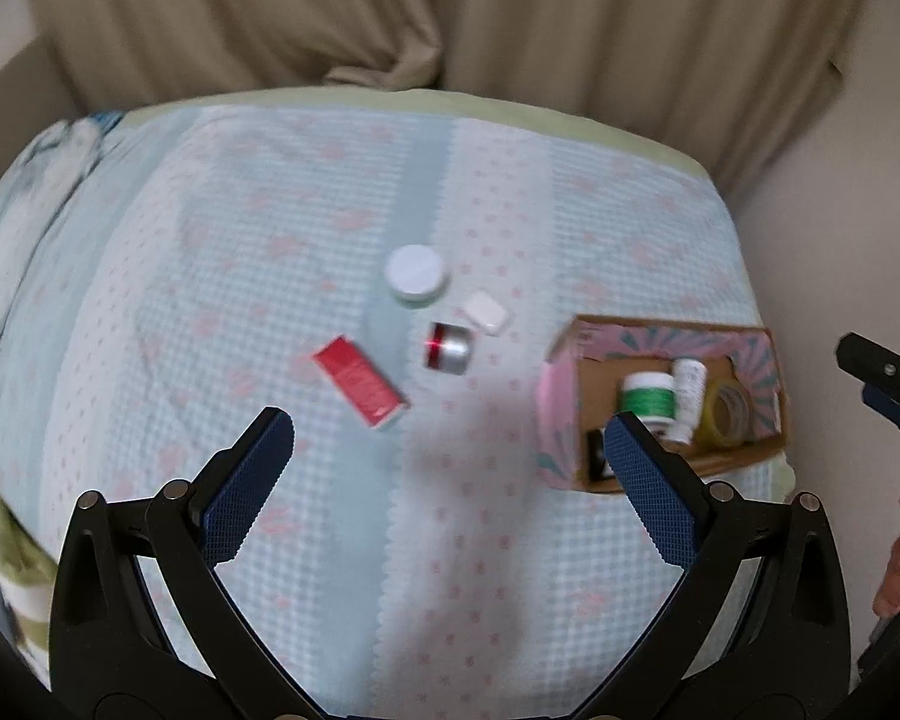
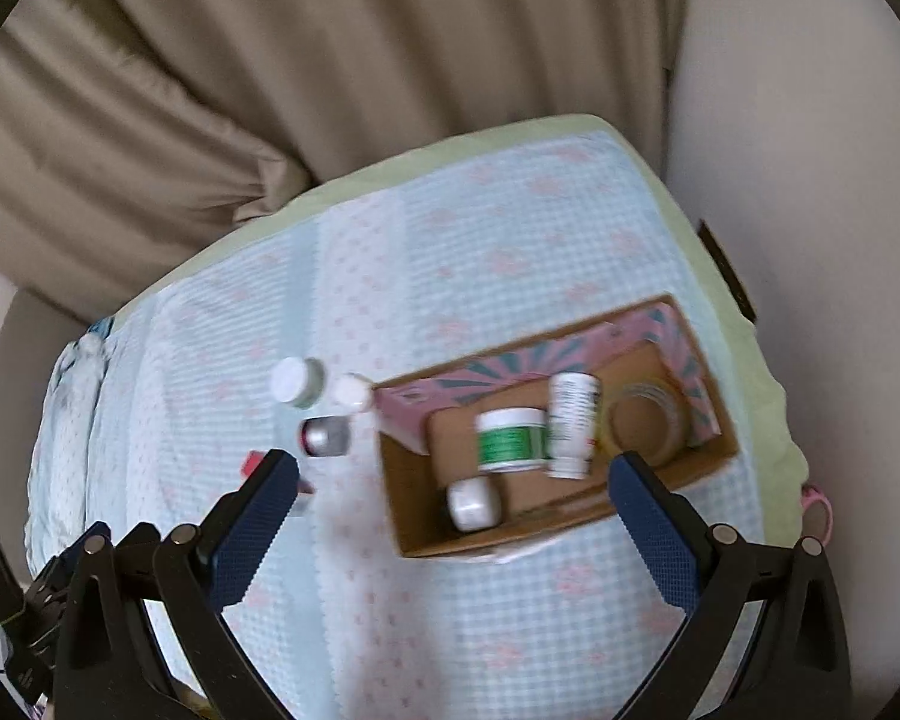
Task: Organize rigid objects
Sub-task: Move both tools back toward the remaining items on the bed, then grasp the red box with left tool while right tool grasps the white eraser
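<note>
Lying apparently loose beside box point(image 1: 561, 414): red carton point(image 1: 359, 381), silver jar point(image 1: 448, 347)

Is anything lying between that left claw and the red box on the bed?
Nothing visible does. The left gripper hangs open above bare bedspread, and the red box lies just beyond its left finger with only cloth between. The silver jar sits to the box's right, off that path.
</note>
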A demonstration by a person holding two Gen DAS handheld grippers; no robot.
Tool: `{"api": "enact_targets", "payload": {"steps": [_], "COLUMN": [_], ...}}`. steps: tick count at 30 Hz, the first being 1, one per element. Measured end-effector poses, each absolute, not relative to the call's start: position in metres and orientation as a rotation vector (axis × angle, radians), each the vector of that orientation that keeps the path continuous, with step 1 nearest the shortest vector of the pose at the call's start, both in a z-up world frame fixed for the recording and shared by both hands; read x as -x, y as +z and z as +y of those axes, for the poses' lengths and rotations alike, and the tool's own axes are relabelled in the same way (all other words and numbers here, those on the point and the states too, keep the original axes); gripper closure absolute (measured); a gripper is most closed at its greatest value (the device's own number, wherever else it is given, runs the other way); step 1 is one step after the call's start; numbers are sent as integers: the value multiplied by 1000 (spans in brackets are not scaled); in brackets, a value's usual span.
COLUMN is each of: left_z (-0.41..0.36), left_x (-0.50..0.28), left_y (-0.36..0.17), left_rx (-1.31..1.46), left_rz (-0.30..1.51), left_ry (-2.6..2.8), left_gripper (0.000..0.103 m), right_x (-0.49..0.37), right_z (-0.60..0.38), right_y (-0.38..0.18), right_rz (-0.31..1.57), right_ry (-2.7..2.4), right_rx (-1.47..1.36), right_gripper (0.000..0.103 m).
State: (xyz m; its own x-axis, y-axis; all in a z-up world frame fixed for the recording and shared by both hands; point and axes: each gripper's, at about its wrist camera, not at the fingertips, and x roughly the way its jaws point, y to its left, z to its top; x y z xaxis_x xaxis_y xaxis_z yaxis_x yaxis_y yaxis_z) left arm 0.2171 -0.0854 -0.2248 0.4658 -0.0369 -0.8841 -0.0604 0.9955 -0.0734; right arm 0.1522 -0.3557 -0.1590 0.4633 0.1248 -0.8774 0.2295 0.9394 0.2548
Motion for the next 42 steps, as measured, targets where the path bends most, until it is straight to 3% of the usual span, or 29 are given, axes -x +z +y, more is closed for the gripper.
{"api": "enact_targets", "payload": {"steps": [12,28,42], "left_z": [2,40,22], "left_x": [-248,-326,-363], "left_y": [-290,-424,-504], "left_rx": [353,586,629], "left_rz": [1198,1360,1455], "left_ry": [149,306,340], "left_gripper": [0,1,12], "right_x": [-232,-360,-406], "right_z": [-247,-166,-169], "right_y": [-187,-330,-437], "right_rz": [1223,1434,1590], "right_ry": [77,145,42], "right_rx": [-242,-145,-177], "right_gripper": [0,0,6]}}
